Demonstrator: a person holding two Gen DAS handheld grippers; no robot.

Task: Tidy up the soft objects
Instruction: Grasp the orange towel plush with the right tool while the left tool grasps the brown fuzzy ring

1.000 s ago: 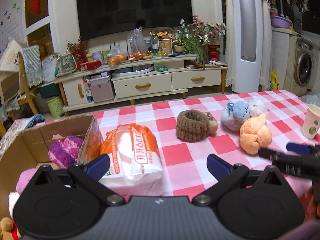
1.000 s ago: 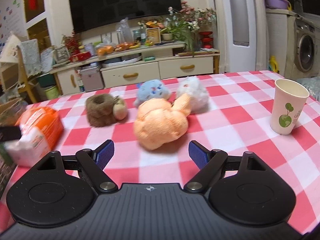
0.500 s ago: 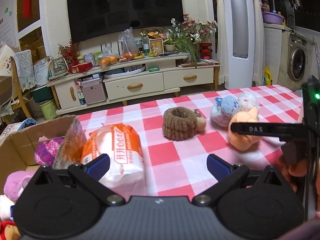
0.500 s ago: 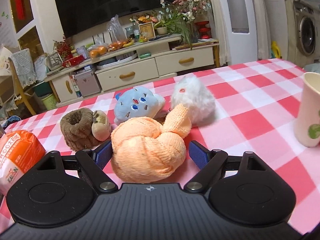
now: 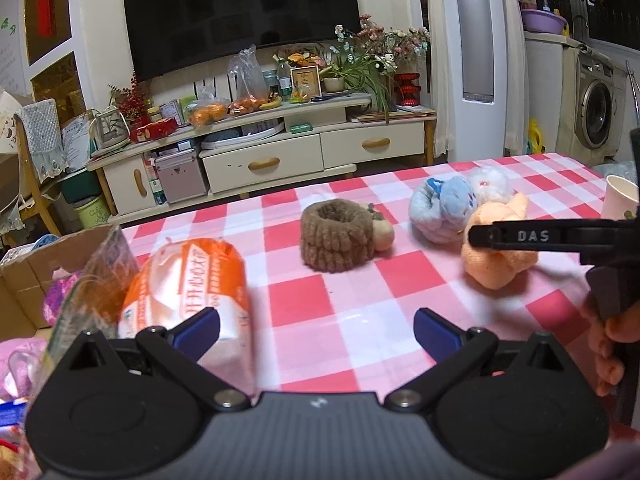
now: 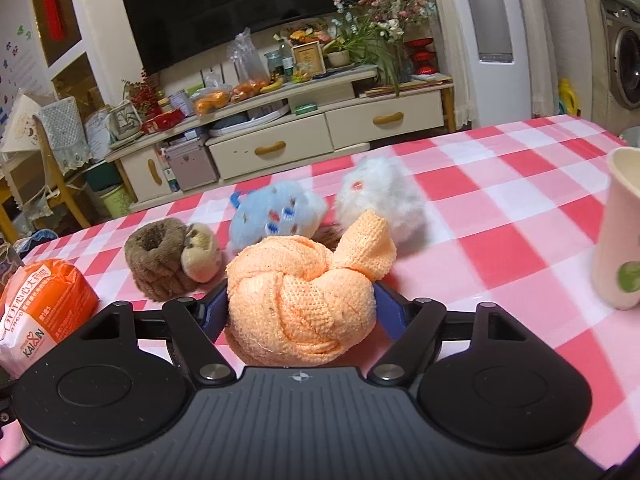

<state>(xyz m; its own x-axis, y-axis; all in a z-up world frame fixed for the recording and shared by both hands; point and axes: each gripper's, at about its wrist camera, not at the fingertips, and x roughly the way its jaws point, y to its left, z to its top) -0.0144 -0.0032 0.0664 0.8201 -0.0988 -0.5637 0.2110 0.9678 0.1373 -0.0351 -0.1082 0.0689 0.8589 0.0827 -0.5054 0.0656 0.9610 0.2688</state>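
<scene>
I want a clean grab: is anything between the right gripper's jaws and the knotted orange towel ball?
Nothing visible. The knotted orange towel ball already sits between the closing jaws of the right gripper. The blue plush toy and fluffy white plush toy lie just behind it, outside the jaws.

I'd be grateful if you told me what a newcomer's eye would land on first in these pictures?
First, the knotted orange towel on the red-checked tablecloth, sitting between the closing jaws of the right gripper. Just behind it huddle a blue plush and a white fluffy toy, with a brown furry ring to their left. The left gripper is open beside an orange tissue pack.
</scene>
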